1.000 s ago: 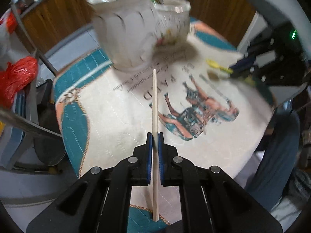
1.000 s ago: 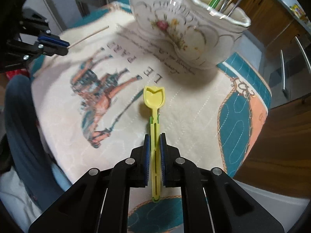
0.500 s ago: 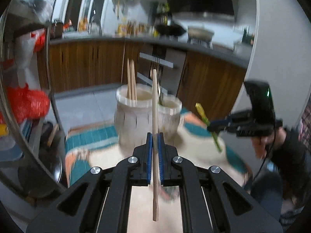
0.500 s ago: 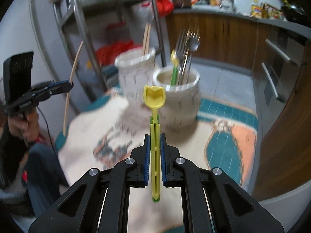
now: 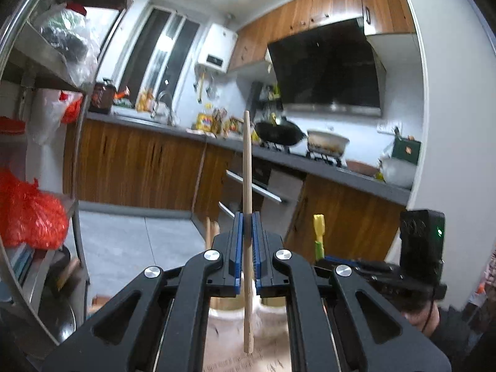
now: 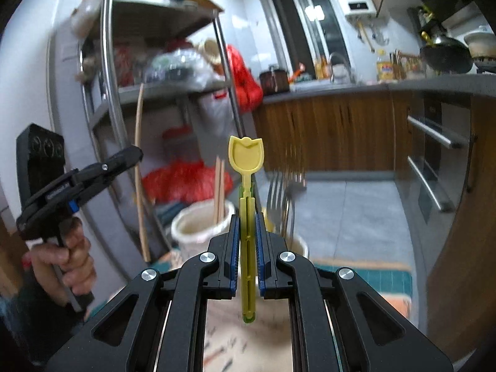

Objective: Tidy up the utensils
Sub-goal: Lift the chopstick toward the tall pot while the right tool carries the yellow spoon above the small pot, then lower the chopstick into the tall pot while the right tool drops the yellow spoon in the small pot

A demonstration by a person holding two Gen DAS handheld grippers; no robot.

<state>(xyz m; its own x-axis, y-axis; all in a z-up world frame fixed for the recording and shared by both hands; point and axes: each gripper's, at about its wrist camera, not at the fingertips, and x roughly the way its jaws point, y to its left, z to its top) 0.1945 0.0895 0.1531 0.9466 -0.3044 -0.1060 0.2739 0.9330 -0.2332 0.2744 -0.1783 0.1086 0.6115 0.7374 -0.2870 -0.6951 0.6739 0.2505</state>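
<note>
My left gripper (image 5: 247,217) is shut on a wooden chopstick (image 5: 247,167) that stands upright above the table. My right gripper (image 6: 247,217) is shut on a yellow tulip-shaped spoon (image 6: 245,155), also upright. Below them stand two white ceramic pots. The left pot (image 6: 201,226) holds chopsticks (image 6: 218,186); the right pot (image 6: 299,245) holds metal forks (image 6: 279,192). The right wrist view shows the left gripper (image 6: 124,158) with its chopstick (image 6: 139,155) to the left of the pots. In the left wrist view the right gripper (image 5: 322,262) with the spoon (image 5: 318,229) is at the right, and the pots (image 5: 223,310) are mostly hidden behind my fingers.
A printed quilted cloth (image 6: 223,325) covers the table under the pots. A metal shelf rack (image 6: 108,93) with red bags (image 6: 186,179) stands to the left. Wooden kitchen cabinets (image 6: 325,130) and a counter with a wok (image 5: 277,133) run behind.
Both grippers rose and tipped up from facing the tabletop to nearly level, each still holding its utensil. The pots dropped from the top to the bottom of both views.
</note>
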